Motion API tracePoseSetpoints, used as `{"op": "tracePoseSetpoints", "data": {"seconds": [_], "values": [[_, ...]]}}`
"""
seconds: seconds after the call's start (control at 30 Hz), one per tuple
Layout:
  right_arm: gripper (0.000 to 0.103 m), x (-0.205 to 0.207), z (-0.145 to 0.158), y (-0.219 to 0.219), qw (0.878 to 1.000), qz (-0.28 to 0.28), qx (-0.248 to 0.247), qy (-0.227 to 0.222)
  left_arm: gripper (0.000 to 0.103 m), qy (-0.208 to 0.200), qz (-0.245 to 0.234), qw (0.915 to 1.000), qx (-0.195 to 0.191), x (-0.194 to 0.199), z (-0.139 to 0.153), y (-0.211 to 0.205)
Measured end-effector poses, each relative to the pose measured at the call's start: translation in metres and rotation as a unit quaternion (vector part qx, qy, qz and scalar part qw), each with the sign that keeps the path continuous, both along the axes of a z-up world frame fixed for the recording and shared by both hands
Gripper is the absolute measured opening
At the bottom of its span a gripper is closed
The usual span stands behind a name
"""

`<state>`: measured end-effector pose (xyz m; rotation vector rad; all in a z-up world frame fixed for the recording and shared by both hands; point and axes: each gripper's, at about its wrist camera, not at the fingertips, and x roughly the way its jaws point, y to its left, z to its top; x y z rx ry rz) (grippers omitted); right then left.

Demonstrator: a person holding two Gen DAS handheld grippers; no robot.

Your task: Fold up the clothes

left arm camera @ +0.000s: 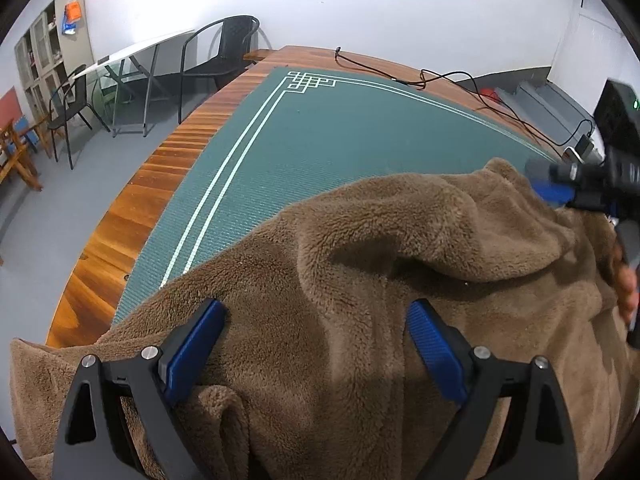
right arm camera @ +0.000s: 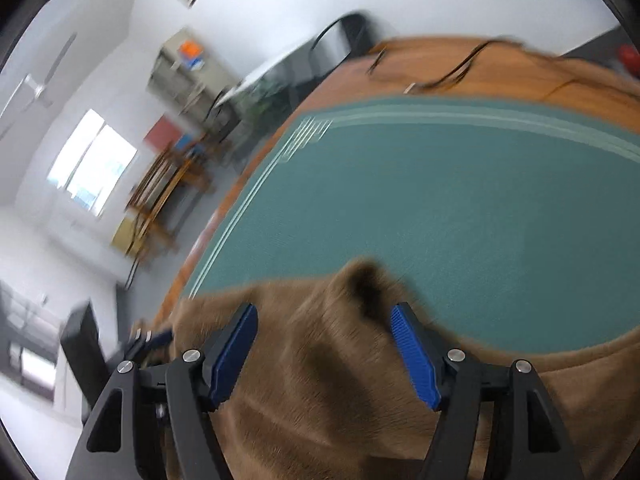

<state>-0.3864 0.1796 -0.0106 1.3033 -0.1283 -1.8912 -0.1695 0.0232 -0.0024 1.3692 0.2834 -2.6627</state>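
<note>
A brown fleece garment (left arm camera: 360, 280) lies in a rumpled heap on the near part of a green mat (left arm camera: 340, 128), which covers most of a wooden surface (left arm camera: 160, 184). The fleece spills over the mat's near left corner and onto the bare wood there. A loose fold rises in the middle of the heap, and a raised tip of cloth stands at its far right end.

The left tool (left arm camera: 316, 312) hangs over the near part of the garment with its two blue pads spread wide; fleece lies under and between them, but neither pad presses on it. One blue fingertip (left arm camera: 208, 320) sits just above the cloth near the heap's left edge.

The right tool (right arm camera: 324, 316) is also spread, its pads standing apart on either side of a raised hump of fleece without pinching it. The right wrist view is smeared with motion. In the left wrist view this tool shows at the far right end of the heap, with part of a hand (left arm camera: 626, 280) on its handle.

Black cables (left arm camera: 440, 78) trail along the far edge of the surface. Beyond it, on the left, stand black chairs (left arm camera: 224, 52), a folding table (left arm camera: 132, 56) and a cabinet (left arm camera: 44, 48) against white walls.
</note>
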Motion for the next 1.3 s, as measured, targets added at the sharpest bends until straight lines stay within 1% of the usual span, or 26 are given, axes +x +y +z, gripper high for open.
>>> {"op": "tracePoseSetpoints", "data": {"seconds": [0.03,0.07,0.1,0.13,0.17,0.2,0.27,0.33,0.43,0.53,0.6,0.63,0.67,0.73,0.77,0.8,0.83,0.87,0.9,0.93,1.03,1.07,1.13,1.17,1.23,1.3], "values": [[0.071,0.003,-0.006,-0.008,1.0,0.02,0.007,-0.007,0.095,0.0,0.0,1.0,0.0,0.0,0.0,0.0],[0.07,0.005,-0.01,-0.015,0.999,0.027,0.021,-0.003,0.095,0.0,0.0,1.0,-0.001,0.001,0.0,0.0],[0.063,0.007,-0.014,-0.023,0.999,0.034,0.034,0.002,0.095,0.0,0.0,1.0,-0.002,0.001,0.0,0.001],[0.048,0.01,-0.018,-0.03,0.998,0.041,0.048,0.007,0.095,0.0,-0.001,1.0,-0.005,0.001,0.0,0.002],[0.036,0.01,-0.017,-0.034,0.997,0.033,0.063,0.025,0.095,-0.001,-0.001,1.0,-0.008,0.001,0.0,0.003],[0.016,0.01,-0.015,-0.038,0.996,0.024,0.079,0.044,0.095,-0.001,-0.002,0.9999,-0.011,0.001,-0.001,0.003],[0.016,0.012,-0.009,-0.044,0.99,0.003,0.11,0.091,0.095,-0.001,-0.003,0.9999,-0.016,0.001,-0.001,0.005],[0.014,0.016,0.003,-0.053,0.976,-0.023,0.141,0.162,0.095,-0.001,-0.003,0.9998,-0.018,0.001,-0.001,0.005],[0.014,0.019,0.02,-0.064,0.956,-0.061,0.161,0.237,0.095,-0.001,-0.005,0.9997,-0.022,0.001,-0.001,0.006],[0.014,0.018,0.018,-0.069,0.944,-0.054,0.193,0.261,0.095,-0.001,-0.005,0.9996,-0.028,0.0,-0.002,0.007],[0.014,0.013,0.001,-0.079,0.946,-0.039,0.214,0.242,0.096,-0.001,-0.007,0.9996,-0.029,0.001,-0.002,0.007],[0.016,0.011,-0.007,-0.084,0.946,-0.032,0.224,0.232,0.096,0.0,-0.009,0.9996,-0.028,0.001,-0.002,0.007],[0.016,0.011,-0.006,-0.08,0.949,-0.034,0.213,0.23,0.096,0.0,-0.01,0.9995,-0.028,0.002,-0.003,0.007],[0.02,0.009,-0.001,-0.067,0.961,-0.043,0.181,0.205,0.096,0.001,-0.012,0.9995,-0.029,0.002,-0.003,0.007],[0.022,0.008,0.001,-0.061,0.967,-0.047,0.167,0.186,0.096,0.002,-0.012,0.9995,-0.029,0.003,-0.003,0.007],[0.031,0.01,0.007,-0.049,0.973,-0.054,0.151,0.169,0.097,0.002,-0.013,0.9995,-0.029,0.003,-0.003,0.008],[0.05,0.014,0.013,-0.039,0.972,-0.063,0.145,0.175,0.097,0.002,-0.014,0.9995,-0.03,0.003,-0.003,0.008],[0.063,0.019,0.018,-0.03,0.971,-0.072,0.14,0.182,0.097,0.001,-0.014,0.9995,-0.029,0.003,-0.003,0.007],[0.081,0.028,0.028,-0.01,0.964,-0.095,0.141,0.205,0.097,0.0,-0.015,0.9995,-0.027,0.003,-0.002,0.007],[0.083,0.037,0.037,0.009,0.958,-0.115,0.138,0.222,0.097,-0.001,-0.016,0.9996,-0.025,0.003,-0.002,0.006],[0.083,0.054,0.052,0.068,0.949,-0.164,0.144,0.23,0.097,-0.004,-0.008,0.9999,-0.01,0.005,0.004,0.001],[0.083,0.06,0.055,0.087,0.942,-0.183,0.155,0.233,0.097,-0.004,-0.004,1.0,0.0,0.005,0.008,-0.001],[0.083,0.067,0.054,0.123,0.928,-0.212,0.202,0.233,0.097,-0.001,0.0,0.9999,0.017,0.003,0.019,-0.002],[0.083,0.071,0.051,0.136,0.924,-0.215,0.218,0.231,0.097,0.0,0.0,0.9998,0.021,0.0,0.025,-0.001],[0.083,0.078,0.042,0.156,0.917,-0.22,0.245,0.227,0.097,-0.003,-0.001,1.0,0.005,-0.01,0.037,0.005],[0.083,0.079,0.035,0.167,0.917,-0.217,0.255,0.216,0.097,-0.013,-0.008,0.9998,-0.015,-0.028,0.044,0.015]]}}
